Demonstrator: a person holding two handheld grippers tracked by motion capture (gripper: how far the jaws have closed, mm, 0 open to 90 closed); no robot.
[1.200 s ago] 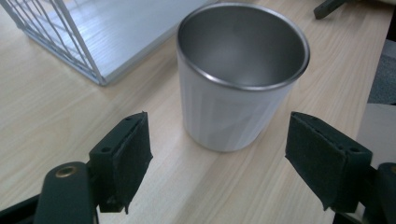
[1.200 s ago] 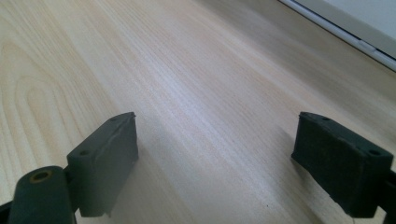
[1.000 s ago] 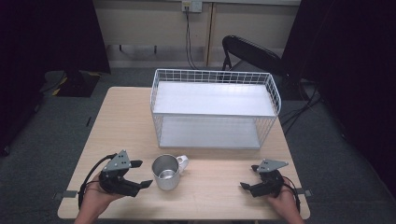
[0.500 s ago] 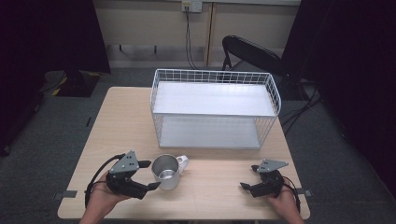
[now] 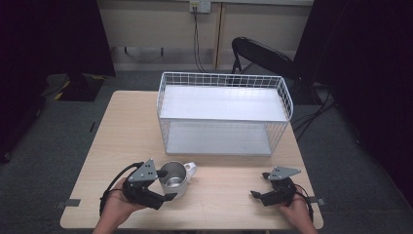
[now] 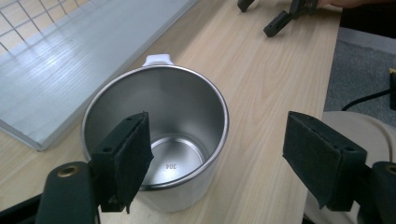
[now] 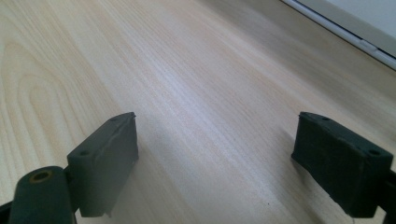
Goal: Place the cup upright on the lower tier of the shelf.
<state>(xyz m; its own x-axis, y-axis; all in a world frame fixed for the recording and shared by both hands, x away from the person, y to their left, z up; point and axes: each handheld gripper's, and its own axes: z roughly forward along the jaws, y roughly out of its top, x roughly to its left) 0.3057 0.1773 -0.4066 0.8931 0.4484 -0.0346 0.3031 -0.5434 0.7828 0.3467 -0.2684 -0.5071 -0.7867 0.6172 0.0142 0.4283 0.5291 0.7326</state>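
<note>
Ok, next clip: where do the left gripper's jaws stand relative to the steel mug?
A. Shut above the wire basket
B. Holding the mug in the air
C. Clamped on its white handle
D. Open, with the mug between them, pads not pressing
D: in the left gripper view the left gripper stands wide, the steel mug on the table, one pad over its rim and the other clear.

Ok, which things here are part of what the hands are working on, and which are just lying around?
In the job:
steel mug
left gripper, open around the mug
wire basket, probably

Just about:
right gripper, open over bare table
black chair
</note>
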